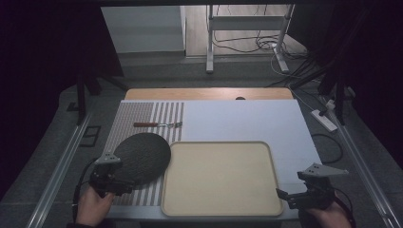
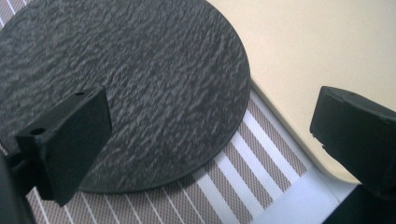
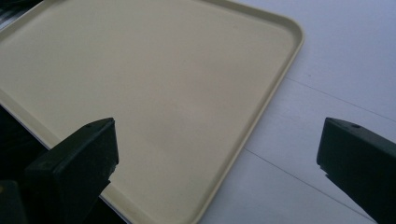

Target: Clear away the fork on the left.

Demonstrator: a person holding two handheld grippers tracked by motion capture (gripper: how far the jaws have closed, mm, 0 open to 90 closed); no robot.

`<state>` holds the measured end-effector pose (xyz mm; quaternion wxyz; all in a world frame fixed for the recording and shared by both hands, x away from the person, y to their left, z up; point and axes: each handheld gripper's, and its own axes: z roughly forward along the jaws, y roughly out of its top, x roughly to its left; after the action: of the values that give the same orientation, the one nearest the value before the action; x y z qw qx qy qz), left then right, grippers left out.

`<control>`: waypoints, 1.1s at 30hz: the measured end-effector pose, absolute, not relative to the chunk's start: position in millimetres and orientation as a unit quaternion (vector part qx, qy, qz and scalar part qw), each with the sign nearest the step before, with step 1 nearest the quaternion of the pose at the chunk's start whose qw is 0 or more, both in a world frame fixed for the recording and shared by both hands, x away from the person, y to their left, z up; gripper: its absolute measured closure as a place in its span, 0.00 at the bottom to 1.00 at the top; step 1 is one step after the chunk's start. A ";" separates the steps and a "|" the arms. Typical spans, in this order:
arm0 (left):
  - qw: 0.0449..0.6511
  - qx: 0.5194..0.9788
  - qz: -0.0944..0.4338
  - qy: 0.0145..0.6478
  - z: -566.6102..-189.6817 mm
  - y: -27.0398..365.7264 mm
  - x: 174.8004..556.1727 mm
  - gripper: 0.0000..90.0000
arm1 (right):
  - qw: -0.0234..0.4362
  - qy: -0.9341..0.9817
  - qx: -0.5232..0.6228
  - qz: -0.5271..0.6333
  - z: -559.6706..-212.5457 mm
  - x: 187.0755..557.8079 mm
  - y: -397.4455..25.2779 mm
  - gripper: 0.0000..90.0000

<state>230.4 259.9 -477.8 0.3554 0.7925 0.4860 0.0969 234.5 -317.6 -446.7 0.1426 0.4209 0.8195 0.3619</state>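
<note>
A round dark slate plate (image 1: 141,158) lies on a striped placemat (image 1: 142,119), its right edge meeting a cream tray (image 1: 219,176). My left gripper (image 1: 116,183) hovers open over the plate's near edge; in the left gripper view the plate (image 2: 126,84) spreads between and beyond the wide-apart jaws, with the tray (image 2: 322,51) at the right. My right gripper (image 1: 291,194) is open at the tray's near right corner, and the right gripper view shows the tray (image 3: 154,88) with its raised rim between the jaws. A fork (image 1: 157,124) with a brown handle lies on the mat farther back.
A white board (image 1: 252,121) covers the table under the mat and tray, with a wooden strip (image 1: 209,93) behind it. A power strip (image 1: 324,119) and cables lie on the floor at the right. A metal stand (image 1: 244,33) is beyond the table.
</note>
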 end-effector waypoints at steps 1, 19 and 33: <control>0.356 0.792 0.096 0.486 -477.8 259.8 232.1 0.00 | 0.143 0.819 0.421 0.362 -446.7 234.5 -317.6 0.00; 0.361 0.800 0.073 0.473 -481.6 253.5 273.7 0.00 | 0.140 0.819 0.424 0.361 -447.1 235.2 -317.7 0.00; 0.360 0.803 0.084 0.467 -477.9 249.2 307.0 0.00 | 0.137 0.819 0.425 0.360 -447.4 236.0 -318.0 0.00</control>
<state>307.0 249.2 -477.9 0.3600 0.8031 0.4674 0.0837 236.0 -318.0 -447.4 0.1368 0.4251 0.8191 0.3601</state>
